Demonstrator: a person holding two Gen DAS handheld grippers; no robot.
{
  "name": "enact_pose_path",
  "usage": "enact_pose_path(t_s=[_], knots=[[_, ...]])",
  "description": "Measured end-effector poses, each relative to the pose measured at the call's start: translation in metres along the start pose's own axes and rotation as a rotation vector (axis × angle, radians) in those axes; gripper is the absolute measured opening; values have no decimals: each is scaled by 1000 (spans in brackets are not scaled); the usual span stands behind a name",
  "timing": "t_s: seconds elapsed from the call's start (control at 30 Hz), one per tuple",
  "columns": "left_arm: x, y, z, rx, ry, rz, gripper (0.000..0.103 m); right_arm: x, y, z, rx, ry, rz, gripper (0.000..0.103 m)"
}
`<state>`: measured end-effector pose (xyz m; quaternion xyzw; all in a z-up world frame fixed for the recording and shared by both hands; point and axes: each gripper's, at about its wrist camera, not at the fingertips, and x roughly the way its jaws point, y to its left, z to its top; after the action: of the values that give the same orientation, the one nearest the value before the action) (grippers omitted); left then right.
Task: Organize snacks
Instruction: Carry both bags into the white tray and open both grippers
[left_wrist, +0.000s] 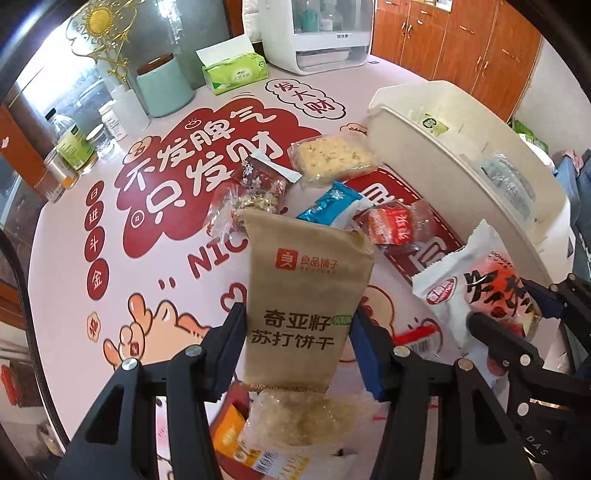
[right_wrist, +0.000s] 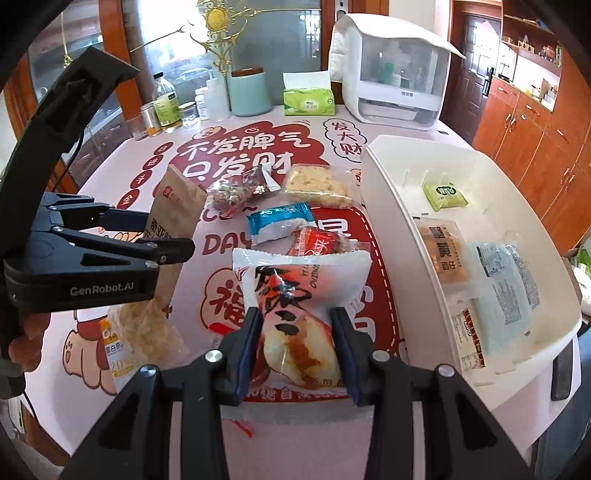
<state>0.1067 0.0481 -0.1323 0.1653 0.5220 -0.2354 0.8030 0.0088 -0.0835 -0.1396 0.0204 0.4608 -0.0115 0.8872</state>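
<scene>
Brown cracker packet (left_wrist: 303, 295) sits centre of left-wrist frame, pinched across its lower half by the left gripper (left_wrist: 299, 343); pads press both edges & the top end sticks up clear of the tablecloth (left_wrist: 74, 258). In the right-wrist view the same packet shows at mid-left, clamped in that gripper, w/ other packets lying under it.

White-and-red snack packet (right_wrist: 303, 295) is lower centre of right-wrist frame, right gripper (right_wrist: 299, 336) closed on its lower part, wrapper bulging btwn the blue pads. Top seal points away from camera. Both packets look lifted off the table; gripped low probably so the free end goes into the bin first.

White storage bin (right_wrist: 388, 177), right side of both frames, tilted w/ its opening toward the cameras. Already holds a green sachet (right_wrist: 445, 195), an orange-brown packet (right_wrist: 445, 254) & a pale blue packet (right_wrist: 506, 284), so sorting is underway, prob. under halfway.

Loose pile remains mid-table, just left of bin: yellow puffed-rice block (right_wrist: 319, 184), blue packet (right_wrist: 277, 221), red packet (right_wrist: 317, 240), clear-wrapped nut bar (right_wrist: 232, 192).

Upper part of frames: tissue box (right_wrist: 308, 99), teal canister (right_wrist: 249, 92), bottles, white appliance (right_wrist: 391, 74); well apart from the work, not in the way.

Next likely: carry both packets rightward into bin. Risk: slick wrappers slipping.
</scene>
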Motion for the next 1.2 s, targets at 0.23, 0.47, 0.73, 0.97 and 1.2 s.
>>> enact_pose_path(t_s=[0.23,0.47,0.73,0.97,1.2], knots=[[-20,-18,-4,-22,-26,-2,53,-20,-8,0,-40,-12,8,39],[-53,-36,12,-62,-110,1,53,-49,-28,5,-83,-69,16,39],[-91,-69,47,-110,-217,-25,54,-80,-76,21,-68,-149,25,39],[-99,-117,87,-96,-268,-45,54,-101,-128,37,-24,-208,27,40],[-88,-169,136,-71,-296,-85,54,-98,-176,59,3,-227,-20,40]])
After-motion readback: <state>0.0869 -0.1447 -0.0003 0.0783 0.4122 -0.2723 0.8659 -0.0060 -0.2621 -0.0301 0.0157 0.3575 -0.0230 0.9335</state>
